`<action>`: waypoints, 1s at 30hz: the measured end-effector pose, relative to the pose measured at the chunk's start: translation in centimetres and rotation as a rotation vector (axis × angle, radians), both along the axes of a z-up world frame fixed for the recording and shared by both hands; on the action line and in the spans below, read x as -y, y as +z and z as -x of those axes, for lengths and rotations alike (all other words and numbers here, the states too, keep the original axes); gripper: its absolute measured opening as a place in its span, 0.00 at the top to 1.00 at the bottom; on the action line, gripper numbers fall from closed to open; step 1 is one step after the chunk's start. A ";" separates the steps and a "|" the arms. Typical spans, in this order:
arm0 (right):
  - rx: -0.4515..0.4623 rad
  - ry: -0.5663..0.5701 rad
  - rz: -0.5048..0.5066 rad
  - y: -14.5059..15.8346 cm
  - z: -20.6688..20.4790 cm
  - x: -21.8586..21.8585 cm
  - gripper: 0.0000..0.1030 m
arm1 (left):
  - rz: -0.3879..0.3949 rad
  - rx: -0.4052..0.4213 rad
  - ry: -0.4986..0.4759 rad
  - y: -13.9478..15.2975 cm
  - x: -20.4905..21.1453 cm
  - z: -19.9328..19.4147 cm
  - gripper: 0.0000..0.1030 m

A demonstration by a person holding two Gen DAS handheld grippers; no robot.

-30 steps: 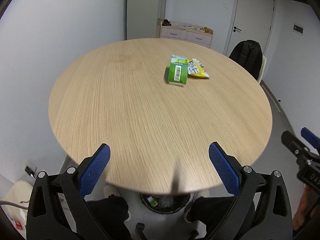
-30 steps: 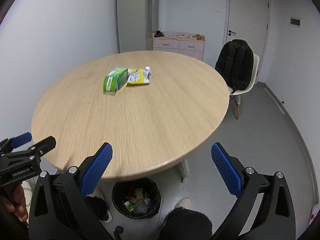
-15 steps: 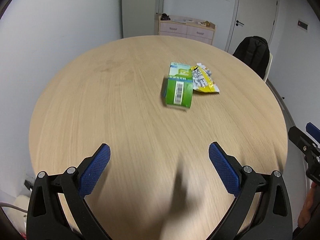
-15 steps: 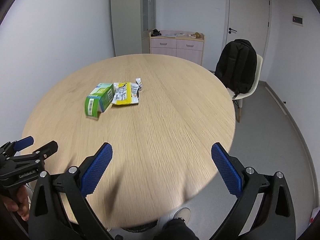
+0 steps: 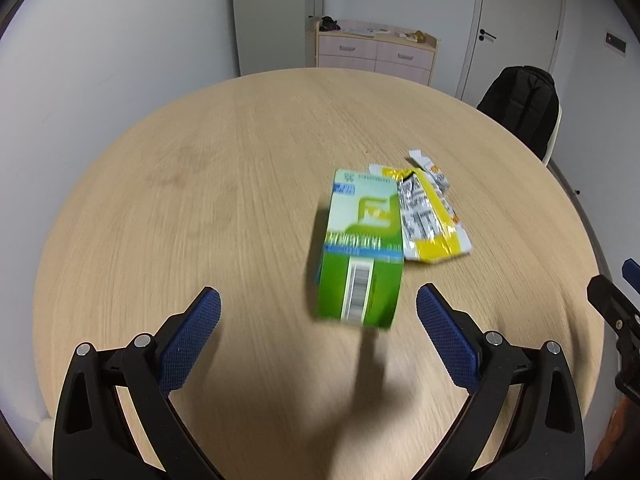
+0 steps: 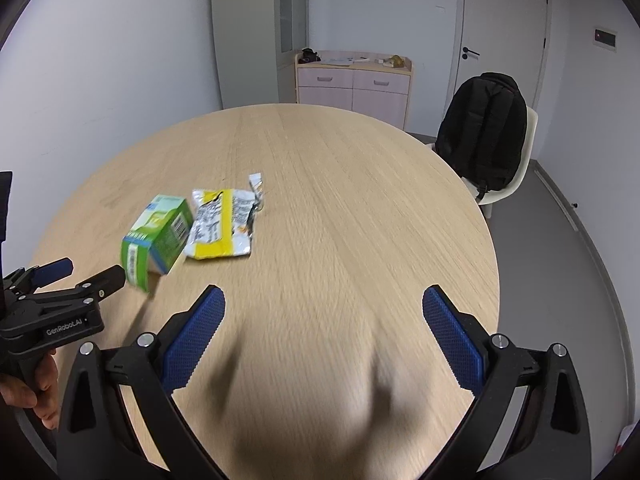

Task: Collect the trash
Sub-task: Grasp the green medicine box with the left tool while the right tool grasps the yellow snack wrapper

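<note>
A green and white carton lies on its side on the round wooden table, its barcode end toward me. A yellow and silver snack wrapper rests against its right side, with a small white wrapper just behind. My left gripper is open above the table, the carton's near end just ahead and right of centre between its blue pads. My right gripper is open and empty over bare wood, right of the carton and the yellow wrapper. The left gripper shows at that view's left edge.
A black backpack sits on a white chair past the table's far right edge. A pink drawer cabinet stands against the back wall beside a closed door. Grey floor lies right of the table.
Both grippers have moved forward over the table toward the trash; the carton and wrappers now look much closer. The bin under the table has dropped out of view. Both stay open.
</note>
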State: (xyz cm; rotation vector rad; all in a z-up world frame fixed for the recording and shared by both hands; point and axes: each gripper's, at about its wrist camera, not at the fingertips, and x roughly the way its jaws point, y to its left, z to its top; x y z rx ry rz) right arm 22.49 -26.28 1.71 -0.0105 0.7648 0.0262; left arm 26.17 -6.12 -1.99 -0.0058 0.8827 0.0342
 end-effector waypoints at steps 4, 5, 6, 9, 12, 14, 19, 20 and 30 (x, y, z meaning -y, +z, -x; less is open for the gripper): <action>-0.008 -0.005 0.001 -0.3 -1.5 0.2 0.08 | -0.015 -0.010 -0.007 -0.3 0.3 -2.1 0.07; -0.010 -0.004 0.000 -0.3 -1.7 0.2 0.08 | -0.016 -0.015 -0.012 -0.5 0.3 -2.5 0.09; -0.013 -0.002 0.000 -0.4 -2.0 0.1 0.08 | -0.016 -0.019 -0.011 -0.7 0.3 -2.9 0.10; -0.023 0.007 0.014 -0.7 -3.1 -0.5 0.08 | -0.008 -0.032 -0.015 -1.1 0.1 -4.0 0.15; -0.034 0.010 0.017 -0.9 -4.2 -1.1 0.08 | -0.003 -0.043 -0.026 -1.5 0.0 -4.8 0.24; -0.039 0.014 0.016 -1.0 -4.9 -1.6 0.08 | 0.000 -0.052 -0.031 -1.8 -0.2 -5.2 0.35; -0.055 0.036 0.014 -1.1 -6.8 -3.4 0.08 | 0.023 -0.075 -0.049 -2.0 -1.5 -5.9 0.55; -0.058 0.042 0.014 -1.2 -7.0 -3.7 0.08 | 0.024 -0.074 -0.048 -2.0 -1.7 -5.8 0.55; -0.111 0.111 0.020 -2.4 -10.8 -9.6 0.08 | 0.034 -0.065 0.024 -0.8 -7.5 -4.4 0.55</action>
